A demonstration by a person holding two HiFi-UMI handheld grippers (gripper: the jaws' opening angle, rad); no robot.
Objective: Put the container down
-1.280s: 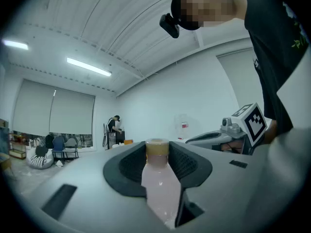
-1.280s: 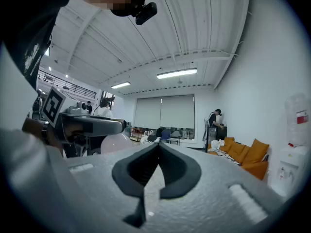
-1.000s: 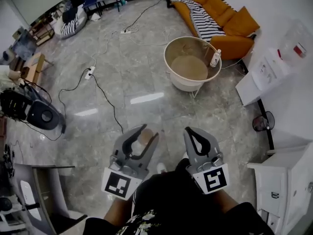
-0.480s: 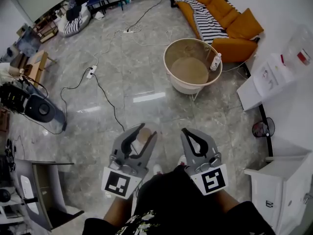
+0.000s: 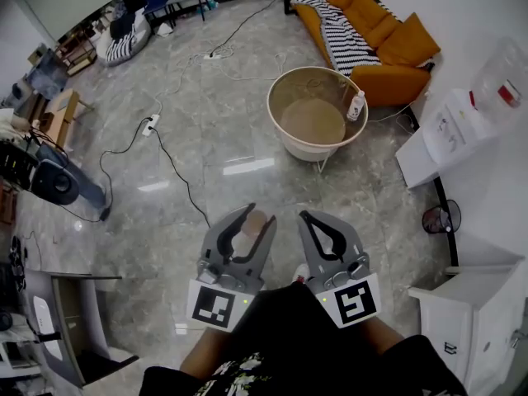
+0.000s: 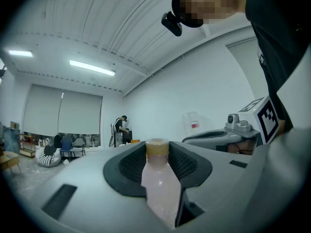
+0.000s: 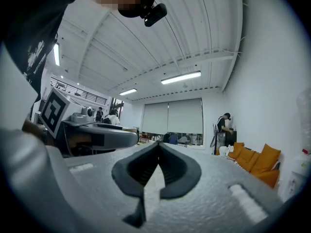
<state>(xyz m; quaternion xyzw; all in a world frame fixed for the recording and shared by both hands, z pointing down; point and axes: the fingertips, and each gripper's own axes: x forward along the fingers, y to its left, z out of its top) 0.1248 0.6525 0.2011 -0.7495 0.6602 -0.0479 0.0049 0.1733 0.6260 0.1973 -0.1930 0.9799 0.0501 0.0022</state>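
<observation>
A small bottle (image 6: pixel 158 188) of pale pink liquid with a tan cap (image 6: pixel 157 147) stands upright between the black pads of my left gripper (image 6: pixel 158 154), which is shut on it. In the head view the bottle (image 5: pixel 252 224) shows between the left gripper's (image 5: pixel 258 216) grey jaws, held level over the floor in front of the person's body. My right gripper (image 5: pixel 305 217) is just to its right, also level. Its pads meet at the tips with nothing between them (image 7: pixel 159 147).
A round tan basket table (image 5: pixel 280 134) stands ahead on the marble floor with a white bottle (image 5: pixel 356 104) on its rim. An orange sofa (image 5: pixel 375 27) lies beyond it, white cabinets (image 5: pixel 450 130) at right, a fan (image 5: pixel 54 184) and cables (image 5: pixel 177 180) at left.
The person has walked across the floor; the fan and cabinets have slid in the view. My left gripper with the bottle has drawn to the right, closer to the right gripper.
</observation>
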